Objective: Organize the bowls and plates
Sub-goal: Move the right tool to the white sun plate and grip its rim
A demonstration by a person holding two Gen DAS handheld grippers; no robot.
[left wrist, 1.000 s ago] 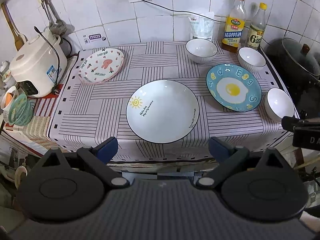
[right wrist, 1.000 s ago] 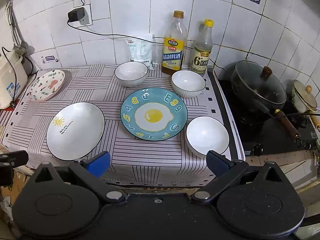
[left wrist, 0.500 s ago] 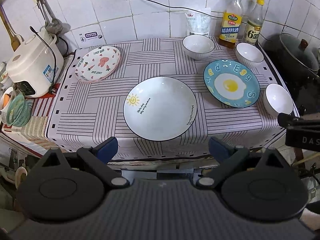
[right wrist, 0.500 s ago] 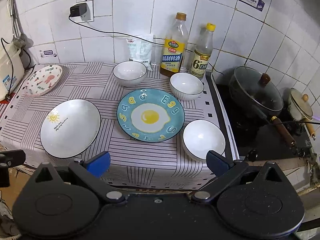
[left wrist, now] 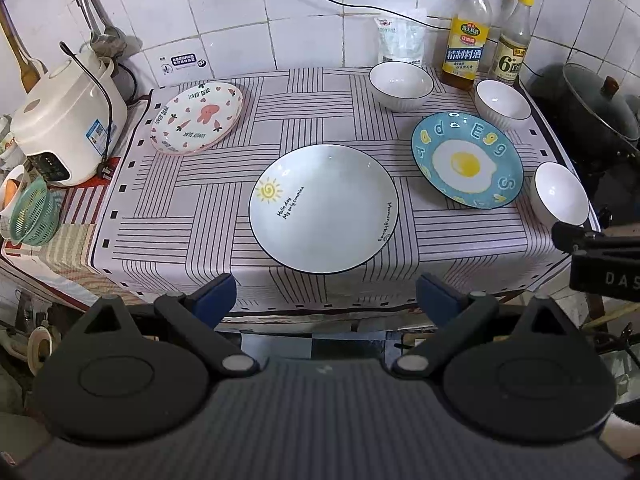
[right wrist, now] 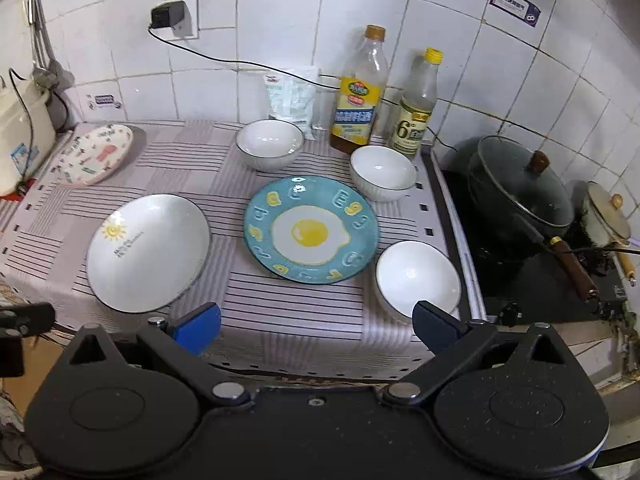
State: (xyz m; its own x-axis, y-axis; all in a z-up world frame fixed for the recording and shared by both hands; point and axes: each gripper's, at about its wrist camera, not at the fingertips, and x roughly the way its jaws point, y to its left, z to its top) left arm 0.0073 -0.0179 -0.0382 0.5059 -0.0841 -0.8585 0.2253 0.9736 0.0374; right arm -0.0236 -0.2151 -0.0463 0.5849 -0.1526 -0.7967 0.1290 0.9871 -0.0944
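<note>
Grippers hung short of the counter's front edge, both with jaws spread wide and nothing held: the left gripper faced the white sun plate, the right gripper faced the blue egg plate. In the right wrist view, a white bowl sat just beyond the right-hand fingertip at 2 o'clock, close beside the egg plate. The sun plate lay at 10 o'clock on the striped cloth, apart from the egg plate. Farther back, two more bowls stood at 11 o'clock and 1 o'clock, and a pink bear plate lay far at 10 o'clock. Two bottles and a packet lined the tiled wall. A lidded dark pot sat at 3 o'clock on the stove. In the left wrist view, a rice cooker stood at 9 o'clock.
</note>
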